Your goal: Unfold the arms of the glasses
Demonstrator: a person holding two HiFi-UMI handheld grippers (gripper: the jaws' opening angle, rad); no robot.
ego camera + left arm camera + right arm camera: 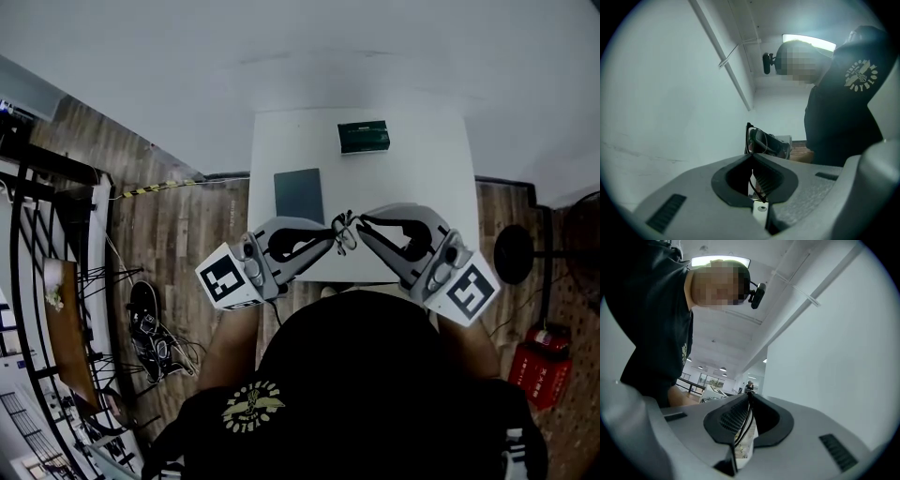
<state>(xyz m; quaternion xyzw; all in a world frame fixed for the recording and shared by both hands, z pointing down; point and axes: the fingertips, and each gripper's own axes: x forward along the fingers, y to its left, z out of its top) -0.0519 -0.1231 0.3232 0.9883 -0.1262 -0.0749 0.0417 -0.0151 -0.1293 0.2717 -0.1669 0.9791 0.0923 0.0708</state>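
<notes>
Glasses (343,228) held above the near edge of the white table (422,197), left gripper (328,236) clamped on one side and right gripper (362,225) closed on a thin arm; judged light, springy, hinge-fragile, best gripped close to each hinge

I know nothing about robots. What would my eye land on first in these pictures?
First, two grey hand-held claws meeting tip to tip over the near part of a white table: the left gripper and the right gripper each pinch the same thin dark pair of glasses. Behind them on the table lie a flat grey pad and, farther back, a dark green box.
</notes>
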